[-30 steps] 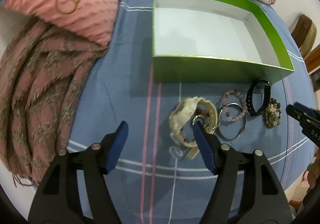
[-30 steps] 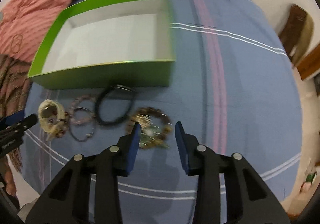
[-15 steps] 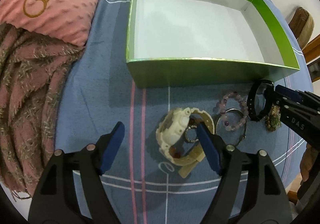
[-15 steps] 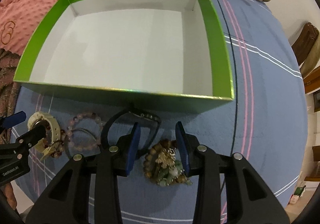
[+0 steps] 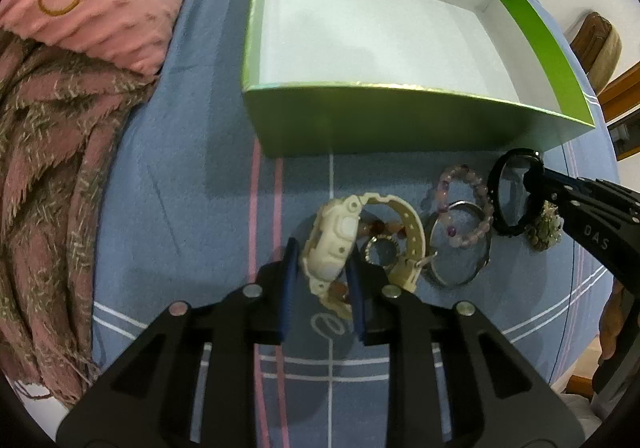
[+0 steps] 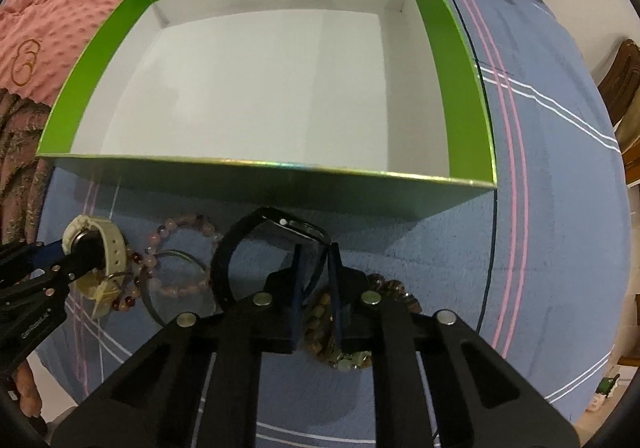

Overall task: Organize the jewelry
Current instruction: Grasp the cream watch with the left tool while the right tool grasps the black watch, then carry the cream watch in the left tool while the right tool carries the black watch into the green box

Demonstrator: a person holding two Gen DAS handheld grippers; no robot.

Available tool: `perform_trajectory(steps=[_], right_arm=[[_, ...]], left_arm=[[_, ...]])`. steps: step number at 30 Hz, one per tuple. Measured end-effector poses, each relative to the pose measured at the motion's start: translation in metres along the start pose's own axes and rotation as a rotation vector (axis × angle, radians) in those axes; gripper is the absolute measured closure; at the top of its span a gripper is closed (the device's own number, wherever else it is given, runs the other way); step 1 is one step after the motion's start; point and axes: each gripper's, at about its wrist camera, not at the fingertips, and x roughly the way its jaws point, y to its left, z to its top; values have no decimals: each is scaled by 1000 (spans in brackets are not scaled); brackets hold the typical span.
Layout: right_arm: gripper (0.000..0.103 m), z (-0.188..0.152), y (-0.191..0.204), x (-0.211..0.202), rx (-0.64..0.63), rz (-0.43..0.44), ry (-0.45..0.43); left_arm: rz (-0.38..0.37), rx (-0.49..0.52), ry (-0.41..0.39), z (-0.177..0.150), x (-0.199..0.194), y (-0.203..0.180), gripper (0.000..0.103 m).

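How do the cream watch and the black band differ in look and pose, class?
The cream watch is chunky with a thick case; the black band is slim. The cream watch is gripped by the left gripper, the black band by the right gripper. Both lie on the blue bedsheet, outside the green box.

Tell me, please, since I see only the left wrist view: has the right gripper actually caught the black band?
Observer: Yes. The jaws of the right gripper have just been closing, and they now pinch the strap of the black band between the pads.
Operator: Thank you. Is anything lying under that gripper?
Observer: The brown and green bead bracelet lies beneath its fingers on the blue cloth, not gripped.
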Motion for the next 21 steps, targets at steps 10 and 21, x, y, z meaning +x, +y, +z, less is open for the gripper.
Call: perform_trajectory(steps=[10, 21], right_arm=[[92, -8, 5, -21, 12, 49, -33], [92, -15, 14, -63, -13, 100, -106]], left_arm=[[-10, -53, -47, -18, -25, 23, 80], [-35, -40, -105, -24, -74, 22, 80]])
